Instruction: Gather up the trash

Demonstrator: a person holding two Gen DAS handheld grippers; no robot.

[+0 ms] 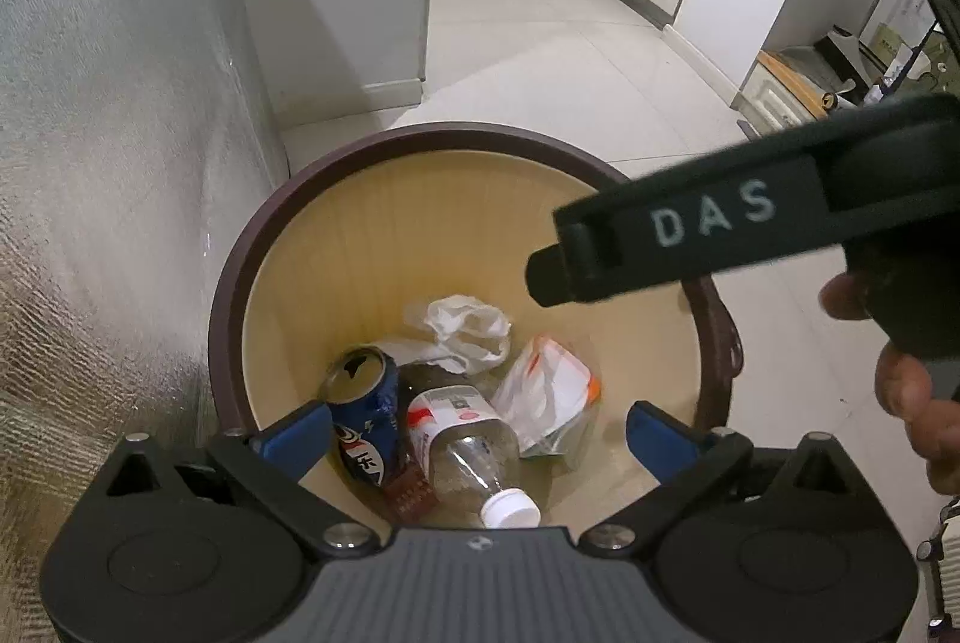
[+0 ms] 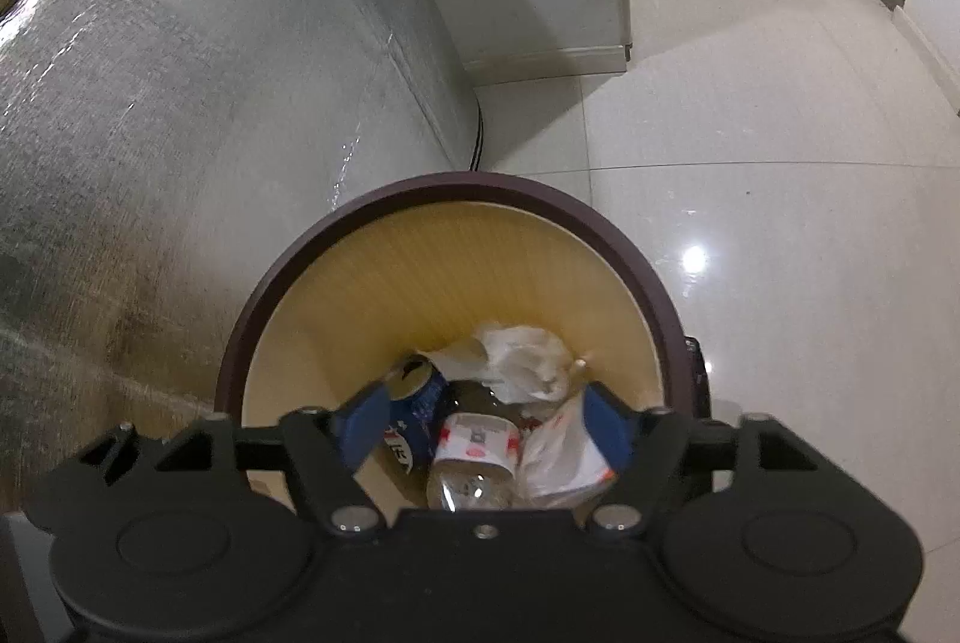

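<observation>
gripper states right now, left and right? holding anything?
Left gripper: open, holding nothing, above the trash bin.
Right gripper: open, holding nothing, above the same bin.

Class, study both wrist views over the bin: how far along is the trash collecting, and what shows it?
Done: a blue can, a clear bottle, crumpled white paper and a plastic wrapper lie inside the trash bin.
In hand: nothing. The left hand-held gripper and right hand-held gripper hang open over the bin.
Left: no loose trash shows on the visible floor.
</observation>
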